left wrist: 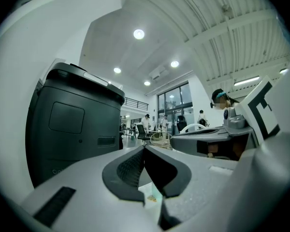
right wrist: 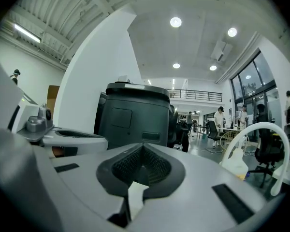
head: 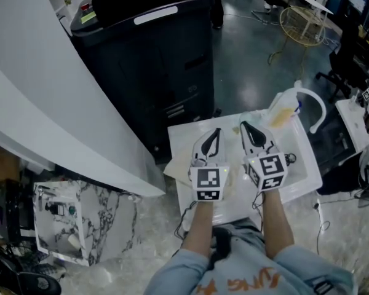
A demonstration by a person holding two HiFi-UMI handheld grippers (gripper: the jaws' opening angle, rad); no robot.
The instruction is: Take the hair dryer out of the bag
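Note:
Over a small white table [head: 184, 137] I hold both grippers side by side, pointing roughly level. In the head view my left gripper [head: 217, 131] and my right gripper [head: 243, 126] are shut with nothing between the jaws. A pale translucent bag [head: 283, 112] with a white arched handle [head: 318, 106] sits at the table's far right corner, ahead and to the right of my right gripper. The right gripper view shows my shut right gripper [right wrist: 142, 147], with the bag [right wrist: 236, 162] to its right. The left gripper view shows my shut left gripper [left wrist: 145, 148]. No hair dryer is visible.
A tall black bin-like machine [head: 154, 48] stands just beyond the table. A curved white wall [head: 43, 103] runs along the left, with a marble-patterned cabinet [head: 80, 220] below it. A wire chair [head: 302, 24] and office chairs stand farther back, and people are in the distance.

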